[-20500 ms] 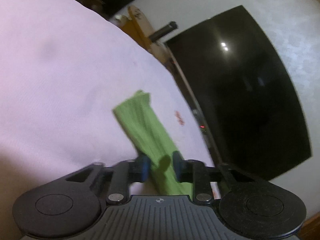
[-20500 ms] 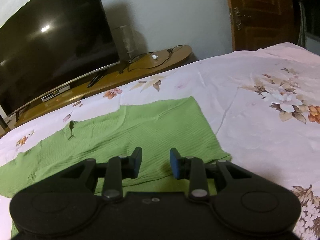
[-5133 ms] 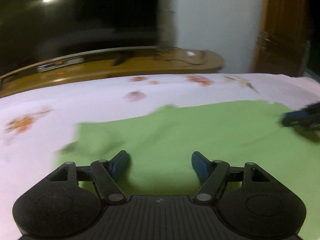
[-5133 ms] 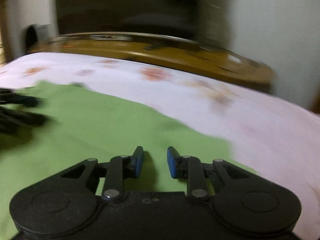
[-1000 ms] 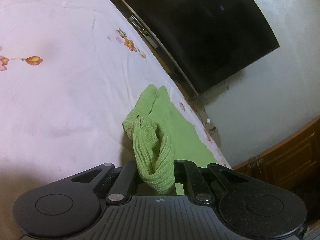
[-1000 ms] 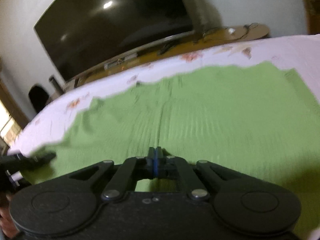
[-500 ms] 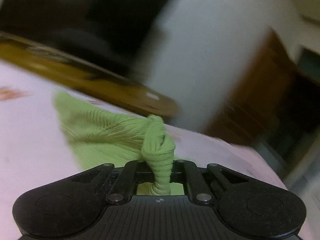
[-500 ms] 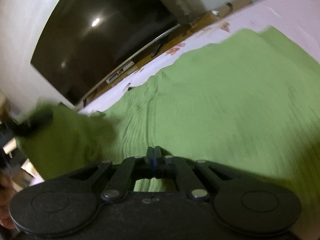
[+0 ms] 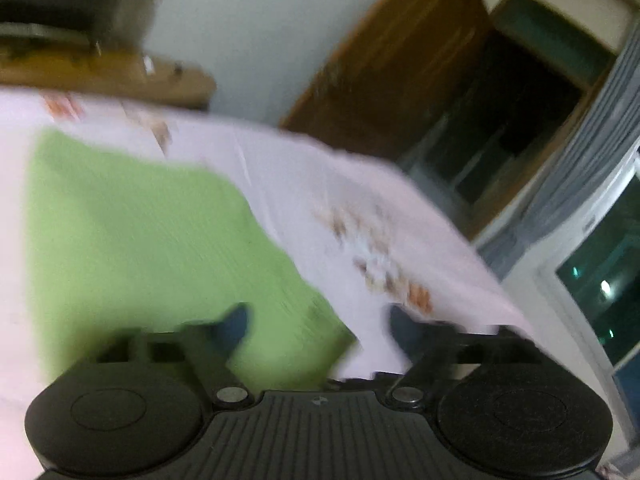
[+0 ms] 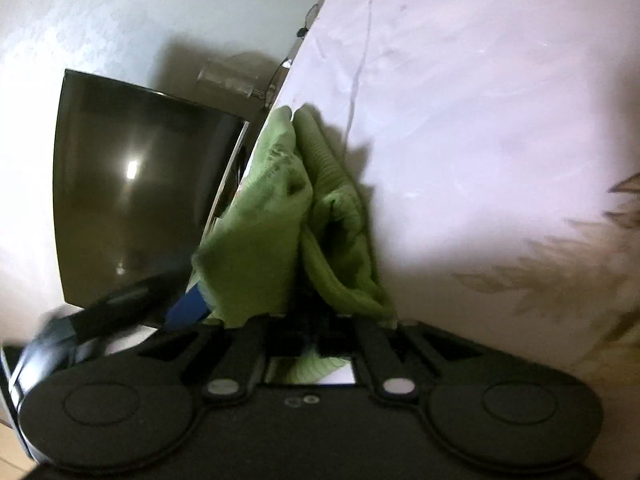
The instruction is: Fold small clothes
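Observation:
The green ribbed garment [image 9: 140,240] lies spread on the floral bedsheet [image 9: 360,216] in the blurred left wrist view. My left gripper [image 9: 320,324] hovers over its near right corner, jaws opening wide and pressing on nothing. In the right wrist view, a bunched fold of the green garment [image 10: 280,208] rises from between the jaws of my right gripper [image 10: 310,316] and hides the pads. Those jaws are opening slightly with the cloth still between them. A blue fingertip [image 10: 188,304] of the left gripper shows just left of that bunch.
A dark television [image 10: 132,184] stands on a wooden bench [image 9: 100,76] beyond the bed's far edge. A wooden door [image 9: 400,72] and a window [image 9: 600,280] are to the right. Pale bedsheet [image 10: 500,120] stretches right of the cloth.
The left gripper has let go of the bunched green cloth and opened wide, swinging right. The right gripper has rolled and now carries a raised bunch of the garment.

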A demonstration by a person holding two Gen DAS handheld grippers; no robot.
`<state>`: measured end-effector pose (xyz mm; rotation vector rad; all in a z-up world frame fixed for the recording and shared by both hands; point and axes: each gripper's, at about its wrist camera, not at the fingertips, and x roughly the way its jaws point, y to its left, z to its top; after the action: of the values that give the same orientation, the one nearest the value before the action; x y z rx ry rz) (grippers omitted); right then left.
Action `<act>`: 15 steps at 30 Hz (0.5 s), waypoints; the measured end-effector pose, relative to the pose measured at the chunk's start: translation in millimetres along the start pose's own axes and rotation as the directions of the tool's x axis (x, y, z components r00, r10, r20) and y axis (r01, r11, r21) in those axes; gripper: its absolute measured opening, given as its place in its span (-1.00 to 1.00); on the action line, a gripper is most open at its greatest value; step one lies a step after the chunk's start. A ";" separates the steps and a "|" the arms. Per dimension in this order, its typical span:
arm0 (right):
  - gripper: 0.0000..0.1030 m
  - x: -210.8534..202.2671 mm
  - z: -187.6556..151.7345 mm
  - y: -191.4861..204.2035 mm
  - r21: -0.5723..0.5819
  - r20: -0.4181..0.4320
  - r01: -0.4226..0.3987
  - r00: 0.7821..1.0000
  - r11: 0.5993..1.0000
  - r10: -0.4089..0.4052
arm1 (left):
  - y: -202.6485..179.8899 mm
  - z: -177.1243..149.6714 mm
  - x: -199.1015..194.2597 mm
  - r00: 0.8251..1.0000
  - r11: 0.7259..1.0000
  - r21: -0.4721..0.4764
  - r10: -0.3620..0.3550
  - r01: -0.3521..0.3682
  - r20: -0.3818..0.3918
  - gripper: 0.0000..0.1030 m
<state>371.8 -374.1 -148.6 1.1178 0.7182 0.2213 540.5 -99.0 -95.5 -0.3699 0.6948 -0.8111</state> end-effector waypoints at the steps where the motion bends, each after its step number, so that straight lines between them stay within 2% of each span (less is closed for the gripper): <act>1: -0.65 -2.9 -1.0 0.9 -0.002 0.002 -0.008 1.000 1.000 0.008 | 4.6 2.3 -14.7 1.000 1.000 -0.010 0.004 -0.004 0.024 0.59; 3: -0.29 -9.6 -3.4 3.3 0.004 0.010 -0.024 1.000 1.000 0.024 | 22.9 4.0 -40.8 0.996 0.997 -0.053 0.057 -0.054 0.075 0.59; 4: -0.18 -13.1 -4.0 5.7 0.009 0.011 -0.031 0.999 0.999 0.031 | 35.2 3.3 -49.6 0.989 0.990 -0.078 0.122 -0.115 0.088 0.59; 6: 0.28 -19.0 -6.1 11.0 0.006 0.024 -0.059 0.998 0.998 0.059 | 59.7 -6.4 -59.2 0.979 0.971 -0.162 0.192 -0.178 0.073 0.58; 8: 0.47 -20.4 -6.0 15.9 0.006 0.046 -0.084 0.995 0.996 0.083 | 73.4 -16.1 -61.8 0.972 0.952 -0.222 0.229 -0.212 0.057 0.58; 11: 0.47 -14.1 -2.8 22.0 -0.007 0.029 -0.082 0.996 0.997 0.082 | 78.0 -28.0 -56.5 0.967 0.942 -0.232 0.254 -0.242 0.024 0.58; 13: 0.33 -3.0 -1.3 23.7 -0.018 0.007 -0.047 0.999 0.999 0.047 | 74.3 -29.0 -49.3 0.965 0.945 -0.211 0.262 -0.251 0.022 0.58; 14: 0.03 1.2 -1.4 26.1 -0.030 0.004 -0.038 0.999 0.999 0.038 | 73.1 -27.7 -46.6 0.961 0.944 -0.194 0.276 -0.268 0.015 0.58; 15: -0.39 3.2 -1.5 29.5 -0.050 0.003 -0.023 1.000 0.998 0.023 | 72.1 -27.0 -41.2 0.953 0.938 -0.174 0.303 -0.300 -0.007 0.58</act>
<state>378.7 -358.3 -124.4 1.0792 0.6934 0.2553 540.2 -22.3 -137.2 -0.4158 0.7839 -0.4557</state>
